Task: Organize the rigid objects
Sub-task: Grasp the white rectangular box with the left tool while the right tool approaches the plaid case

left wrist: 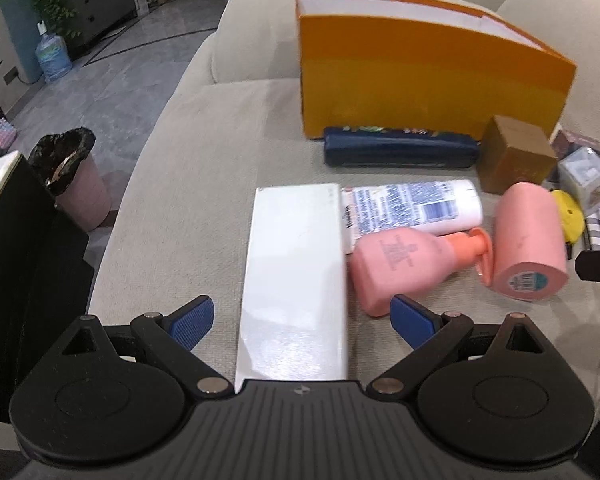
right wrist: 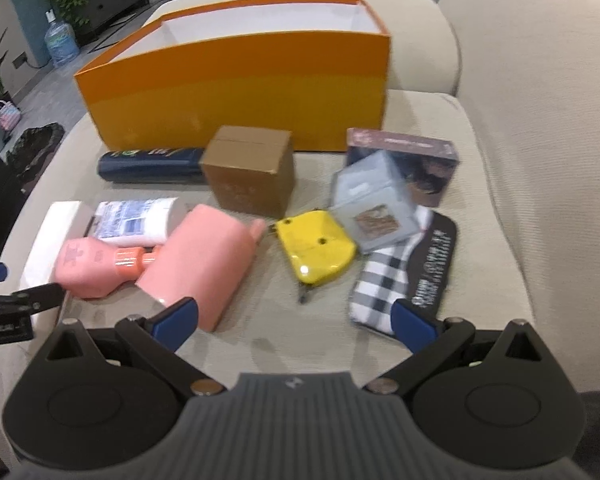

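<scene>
The things lie on a soft beige sofa seat (right wrist: 480, 184). At the back, near 12 o'clock, stands a big orange box (right wrist: 236, 92) with its top open and white inside.

The left gripper (left wrist: 302, 320) has its blue fingers (left wrist: 194, 318) spread wide. A long white box (left wrist: 296, 280) lies flat between them, but the fingers are not touching it. Just at 3 o'clock of the white box lie a white bottle (left wrist: 416, 208) and a pink pump bottle (left wrist: 404, 268), both on their sides. A pink cup (left wrist: 528, 240) lies tipped over beside the pump.

The right gripper (right wrist: 296, 322) also has its fingers (right wrist: 414, 326) spread wide, holding nothing. Ahead of it, at 12 o'clock, lies a yellow tape measure (right wrist: 316, 248). At 1 o'clock are a checkered pouch (right wrist: 384, 280) and a clear little case (right wrist: 374, 200). A brown cardboard box (right wrist: 248, 172) and a dark blue tube (right wrist: 148, 166) sit just in front of the orange box.

A pink trash bin (left wrist: 78, 180) stands on the floor at 9 o'clock.
</scene>
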A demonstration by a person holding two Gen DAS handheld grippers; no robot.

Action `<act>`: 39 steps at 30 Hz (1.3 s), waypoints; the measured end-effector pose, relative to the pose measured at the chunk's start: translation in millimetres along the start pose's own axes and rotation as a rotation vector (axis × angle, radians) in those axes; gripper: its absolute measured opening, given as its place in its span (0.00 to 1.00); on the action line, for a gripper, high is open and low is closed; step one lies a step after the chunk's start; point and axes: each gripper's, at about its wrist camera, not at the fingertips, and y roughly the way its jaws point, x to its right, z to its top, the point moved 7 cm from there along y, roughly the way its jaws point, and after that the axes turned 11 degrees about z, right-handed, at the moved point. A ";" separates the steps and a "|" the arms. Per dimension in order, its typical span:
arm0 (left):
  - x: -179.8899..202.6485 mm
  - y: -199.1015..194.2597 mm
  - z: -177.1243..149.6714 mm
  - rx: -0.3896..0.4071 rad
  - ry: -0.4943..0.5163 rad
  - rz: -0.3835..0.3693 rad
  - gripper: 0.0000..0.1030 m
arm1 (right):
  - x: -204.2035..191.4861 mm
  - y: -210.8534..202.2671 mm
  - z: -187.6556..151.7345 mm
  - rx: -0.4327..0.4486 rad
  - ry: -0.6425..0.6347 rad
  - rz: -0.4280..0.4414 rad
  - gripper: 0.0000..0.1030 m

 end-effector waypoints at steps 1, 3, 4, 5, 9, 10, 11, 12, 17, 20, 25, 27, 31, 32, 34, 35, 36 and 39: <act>-0.6 2.6 -0.8 -0.006 -0.007 -0.009 1.00 | -2.7 1.7 0.7 -0.001 0.004 0.010 0.95; -1.7 6.6 -2.7 -0.019 -0.021 -0.022 1.00 | -9.0 5.7 3.4 -0.002 0.015 0.026 0.86; -1.9 8.8 -3.5 -0.025 -0.024 -0.024 1.00 | -11.4 8.2 5.2 -0.007 0.022 0.028 0.85; -2.0 10.5 -4.6 -0.028 -0.023 -0.022 1.00 | -14.3 9.6 7.5 -0.002 0.029 0.036 0.85; -1.1 16.9 -7.0 -0.036 -0.011 -0.014 1.00 | -26.8 17.8 16.1 0.000 0.036 0.053 0.85; -0.8 18.1 -7.4 -0.037 -0.009 -0.016 1.00 | -29.4 20.0 17.3 0.000 0.036 0.053 0.85; 0.0 19.6 -8.1 -0.040 -0.005 -0.019 1.00 | -31.6 21.9 18.5 -0.001 0.035 0.051 0.85; -0.7 22.4 -9.3 -0.042 -0.001 -0.022 1.00 | -32.9 22.7 20.2 0.000 0.029 0.047 0.84; 0.7 28.5 -11.6 -0.043 0.007 -0.025 1.00 | -10.2 8.7 37.0 0.050 0.025 -0.007 0.82; 3.1 30.5 -10.0 -0.035 0.014 -0.021 1.00 | 22.2 2.0 44.3 0.060 0.054 -0.062 0.82; 4.1 34.1 -7.6 -0.025 0.001 -0.023 1.00 | 74.8 -7.4 39.3 0.041 0.128 -0.152 0.82; 4.8 35.6 -5.7 -0.026 -0.001 -0.022 1.00 | 92.4 -8.0 33.8 0.013 0.195 -0.162 0.82; 4.6 37.6 -4.6 -0.037 0.003 -0.025 1.00 | 99.3 4.0 28.3 -0.071 0.245 -0.138 0.82; 4.3 37.4 -4.9 -0.036 0.005 -0.025 1.00 | 95.1 8.7 27.8 -0.087 0.226 -0.149 0.83; 4.2 37.2 -5.4 -0.031 0.009 -0.025 1.00 | 89.9 20.2 27.0 -0.113 0.197 -0.162 0.83; 4.2 37.4 -5.6 -0.030 0.010 -0.026 1.00 | 89.2 25.0 26.5 -0.124 0.194 -0.163 0.83; 3.7 37.5 -5.8 -0.031 0.008 -0.028 1.00 | 88.2 29.0 26.7 -0.129 0.192 -0.168 0.82; 3.6 37.9 -5.1 -0.033 -0.004 -0.029 1.00 | 86.4 36.6 30.4 -0.117 0.183 -0.194 0.80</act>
